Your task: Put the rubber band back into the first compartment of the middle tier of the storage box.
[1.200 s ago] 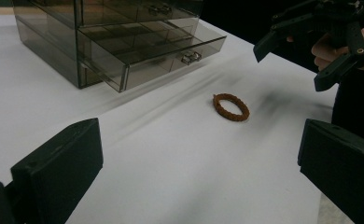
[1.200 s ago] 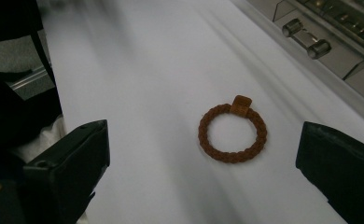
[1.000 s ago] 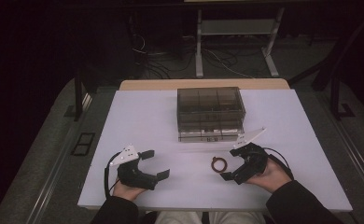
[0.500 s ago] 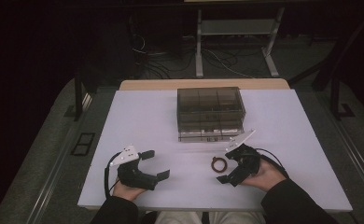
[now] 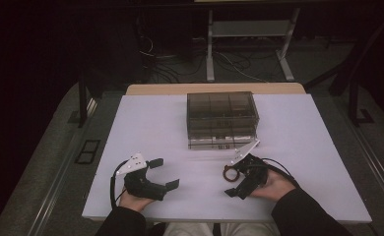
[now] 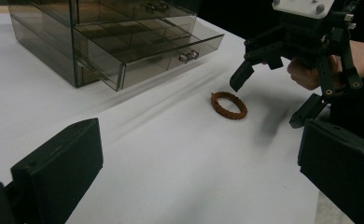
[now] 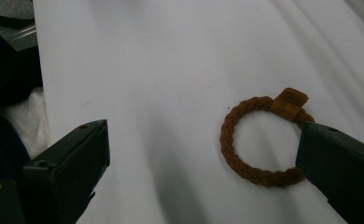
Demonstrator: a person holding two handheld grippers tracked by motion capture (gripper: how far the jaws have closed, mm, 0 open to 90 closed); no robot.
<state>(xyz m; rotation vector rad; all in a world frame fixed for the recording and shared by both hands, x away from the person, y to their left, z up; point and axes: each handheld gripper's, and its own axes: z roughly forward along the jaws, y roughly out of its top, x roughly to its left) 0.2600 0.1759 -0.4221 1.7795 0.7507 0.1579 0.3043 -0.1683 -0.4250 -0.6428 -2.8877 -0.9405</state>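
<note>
So nearest the person, the left gripper [image 5: 160,173] sits at about 7 o'clock on the white table [image 5: 145,123], held in the left hand [image 5: 133,199], jaws spread wide with nothing between them. In the left gripper view both black jaws stand far apart over bare tabletop.

Over at about 5 o'clock the right gripper [image 5: 231,183] is in the right hand [image 5: 273,187], jaws also wide open and holding nothing. The brown braided ring [image 5: 230,173] lies flat on the table right by its far jaw. In the right gripper view the ring [image 7: 259,140] sits toward the right-hand jaw, which covers a bit of its edge, and there's a little tan tag [image 7: 288,103] on the braid. Can't tell if the jaw is actually touching it. From the left gripper view the ring [image 6: 229,105] is just below the right gripper's [image 6: 273,100] tips.

Farther out, toward 12 o'clock, there's a smoky see-through drawer box [image 5: 221,118]. The left gripper view shows its bottom drawer [image 6: 157,53] pulled partway out, with dividers inside.
</note>
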